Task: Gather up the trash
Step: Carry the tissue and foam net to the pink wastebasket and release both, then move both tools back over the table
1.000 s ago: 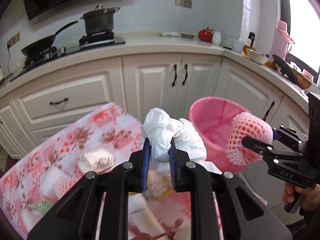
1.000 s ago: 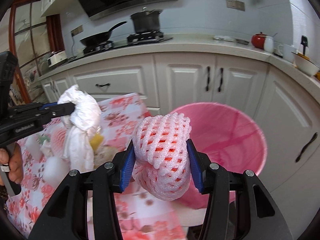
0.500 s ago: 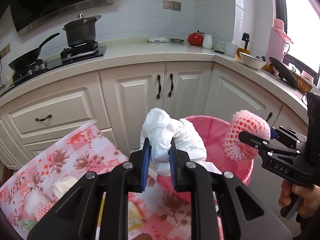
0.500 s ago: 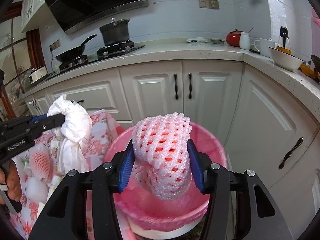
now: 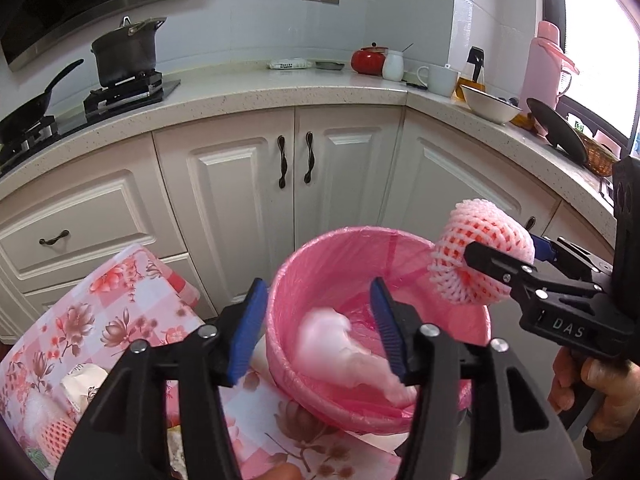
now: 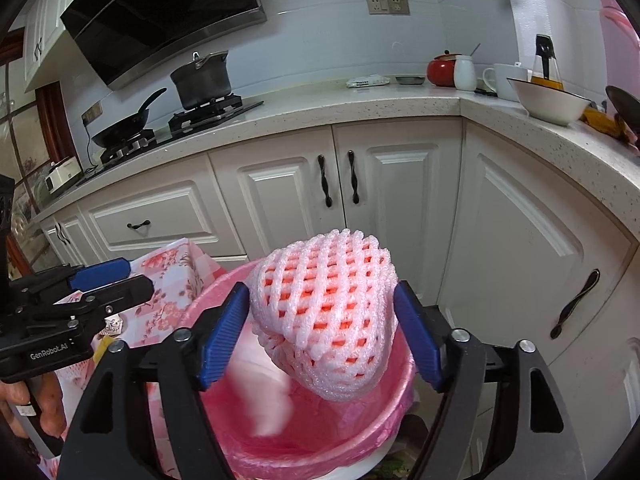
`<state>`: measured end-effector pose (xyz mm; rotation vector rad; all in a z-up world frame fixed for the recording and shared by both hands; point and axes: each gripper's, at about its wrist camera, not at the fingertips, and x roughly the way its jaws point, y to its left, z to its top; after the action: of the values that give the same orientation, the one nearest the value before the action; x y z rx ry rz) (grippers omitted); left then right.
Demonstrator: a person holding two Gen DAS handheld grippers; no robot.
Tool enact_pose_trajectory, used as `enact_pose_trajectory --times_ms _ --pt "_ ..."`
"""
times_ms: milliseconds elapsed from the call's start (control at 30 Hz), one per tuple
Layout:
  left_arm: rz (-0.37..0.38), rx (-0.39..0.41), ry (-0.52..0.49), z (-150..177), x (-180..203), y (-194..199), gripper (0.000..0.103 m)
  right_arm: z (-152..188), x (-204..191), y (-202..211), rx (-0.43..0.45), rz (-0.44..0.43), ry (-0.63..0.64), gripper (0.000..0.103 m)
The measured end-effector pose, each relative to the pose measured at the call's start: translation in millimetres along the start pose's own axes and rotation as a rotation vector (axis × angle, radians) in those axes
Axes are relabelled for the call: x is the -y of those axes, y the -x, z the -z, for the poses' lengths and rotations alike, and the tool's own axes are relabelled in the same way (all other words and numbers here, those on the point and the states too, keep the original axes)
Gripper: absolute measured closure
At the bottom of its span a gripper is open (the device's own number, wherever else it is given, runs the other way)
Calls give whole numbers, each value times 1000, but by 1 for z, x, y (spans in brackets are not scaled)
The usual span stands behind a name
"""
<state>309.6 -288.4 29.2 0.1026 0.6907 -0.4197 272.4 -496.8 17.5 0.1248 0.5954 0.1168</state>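
My left gripper (image 5: 318, 320) is open and empty above the near rim of the pink-lined trash bin (image 5: 280, 340). A crumpled white tissue wad (image 5: 344, 350) is blurred in mid-fall inside the bin; it also shows in the right wrist view (image 6: 264, 392). My right gripper (image 6: 320, 332) holds a pink foam fruit net (image 6: 326, 312) above the bin (image 6: 380, 428), its jaws touching the net's sides. The net (image 5: 480, 264) and the right gripper (image 5: 504, 264) also show over the bin's right rim in the left wrist view. The left gripper (image 6: 108, 276) shows at left in the right wrist view.
A table with a pink floral cloth (image 5: 120, 312) stands left of the bin, with a foam net (image 5: 56, 436) and a white wrapper (image 5: 84, 384) on it. White cabinets (image 5: 292, 184) and a counter with stove, pots and dishes stand behind.
My left gripper has opened and let go of the white tissue wad, which is dropping into the bin. Both grippers have moved closer over the bin. The right still holds the net.
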Motion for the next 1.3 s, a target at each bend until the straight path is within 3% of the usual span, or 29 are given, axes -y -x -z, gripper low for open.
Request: enact_pose_trajectory --times_ms 200,433,533,900,1100,1300 --pt "-24 17 36 10 -21 22 39 5 1 5 8 5 -2 23" --pt "-82 88 88 34 -53 82 30 11 -15 16 24 -5 15 20" --pt "-107 131 108 47 -63 111 21 15 -27 30 49 -13 23 17" --pt "-205 198 157 105 -87 197 16 52 -89 85 94 -72 66 12" --pt "-281 191 194 149 -99 240 13 87 -122 96 49 -113 68 12" --pt "-311 188 250 184 -112 266 13 118 -157 104 3 -157 116 12"
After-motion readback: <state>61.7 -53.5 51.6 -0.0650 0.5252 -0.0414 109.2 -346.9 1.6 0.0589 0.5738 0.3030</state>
